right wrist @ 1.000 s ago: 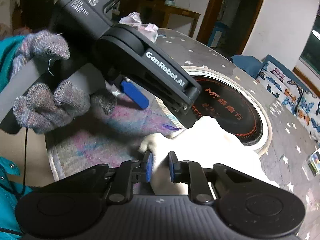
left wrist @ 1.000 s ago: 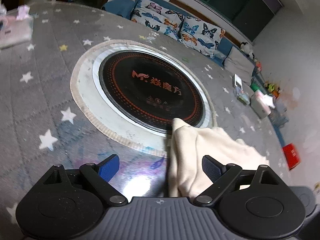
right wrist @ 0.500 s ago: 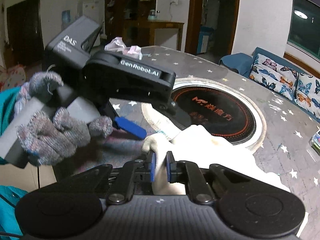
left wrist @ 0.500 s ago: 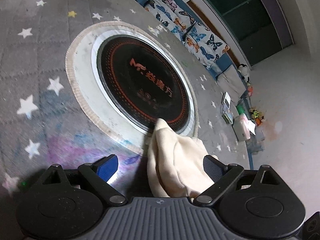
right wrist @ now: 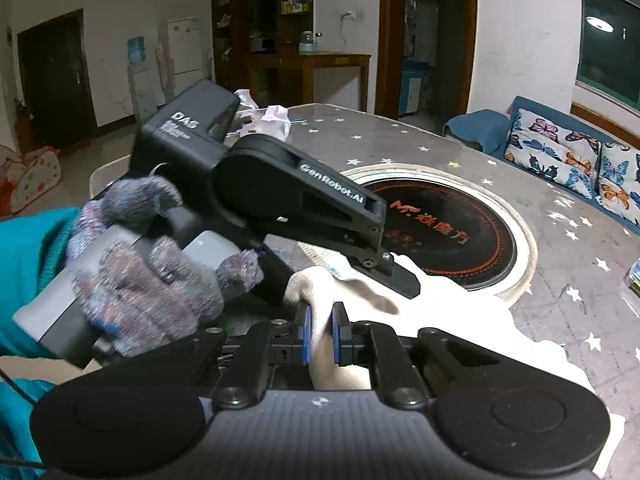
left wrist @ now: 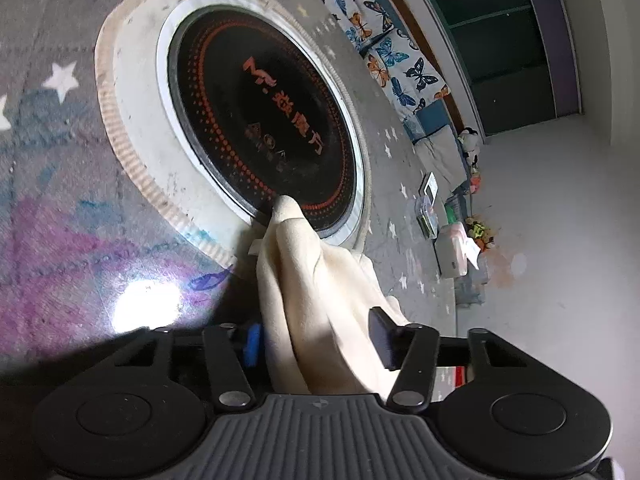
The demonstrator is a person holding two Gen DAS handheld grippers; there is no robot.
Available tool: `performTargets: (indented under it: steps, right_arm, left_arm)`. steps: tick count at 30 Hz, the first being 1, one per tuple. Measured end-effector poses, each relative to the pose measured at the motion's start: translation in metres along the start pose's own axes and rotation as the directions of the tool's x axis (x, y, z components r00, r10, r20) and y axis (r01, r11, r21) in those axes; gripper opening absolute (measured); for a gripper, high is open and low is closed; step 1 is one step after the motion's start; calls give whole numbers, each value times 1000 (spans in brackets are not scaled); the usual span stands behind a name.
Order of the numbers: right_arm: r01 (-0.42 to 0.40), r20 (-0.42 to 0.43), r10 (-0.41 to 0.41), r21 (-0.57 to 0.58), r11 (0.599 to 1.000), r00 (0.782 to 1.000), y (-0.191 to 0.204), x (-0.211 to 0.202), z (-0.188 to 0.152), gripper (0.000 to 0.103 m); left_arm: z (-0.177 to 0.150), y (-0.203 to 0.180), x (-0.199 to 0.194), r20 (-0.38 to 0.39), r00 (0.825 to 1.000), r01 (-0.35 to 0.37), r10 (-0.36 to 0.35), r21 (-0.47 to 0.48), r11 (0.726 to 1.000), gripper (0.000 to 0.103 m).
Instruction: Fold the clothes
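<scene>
A cream garment point(left wrist: 320, 280) lies bunched on the grey star-patterned table point(left wrist: 48, 32), one tip reaching the black induction hob point(left wrist: 260, 112). My left gripper point(left wrist: 316, 340) straddles a raised fold of it. Its fingers are half-closed and still apart, with the blue pad point(left wrist: 253, 344) against the cloth. In the right wrist view, my right gripper point(right wrist: 322, 328) is shut on a corner of the garment point(right wrist: 460, 320) near the table's front edge. The left gripper point(right wrist: 280, 200), held by a gloved hand point(right wrist: 152, 272), reaches over the cloth just ahead of it.
A pink-and-white packet point(right wrist: 268, 118) lies at the table's far edge. Small boxes and a tissue pack point(left wrist: 452, 252) sit near the table's right edge. A sofa with butterfly cushions point(right wrist: 560, 152) stands beyond the table. A teal sleeve point(right wrist: 28, 248) is at the left.
The left gripper has tilted down and moved onto the garment, and its fingers have narrowed around the fold. The right gripper has lifted slightly and keeps its hold on the corner.
</scene>
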State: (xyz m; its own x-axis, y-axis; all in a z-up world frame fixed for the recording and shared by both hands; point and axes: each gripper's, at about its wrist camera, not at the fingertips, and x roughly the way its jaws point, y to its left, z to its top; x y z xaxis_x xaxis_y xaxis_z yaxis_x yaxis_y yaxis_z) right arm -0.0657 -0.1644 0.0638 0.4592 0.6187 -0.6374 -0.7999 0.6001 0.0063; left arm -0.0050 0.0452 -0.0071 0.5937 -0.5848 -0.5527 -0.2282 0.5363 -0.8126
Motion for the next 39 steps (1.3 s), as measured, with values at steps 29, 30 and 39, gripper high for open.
performTargets:
  steps: [29, 30, 39]
  right_arm:
    - [374, -83, -378, 444, 814, 922, -134, -70, -77, 31]
    - [380, -90, -384, 460, 802, 919, -140, -72, -81, 32]
    - [380, -99, -398, 575, 725, 912, -169, -62, -106, 40]
  left_arm:
    - [-9, -15, 12, 33, 995, -95, 90, 166, 982, 19]
    - [-9, -15, 12, 34, 995, -97, 93, 169, 981, 19]
    - [-11, -22, 13, 45, 993, -120, 113, 201, 972, 19]
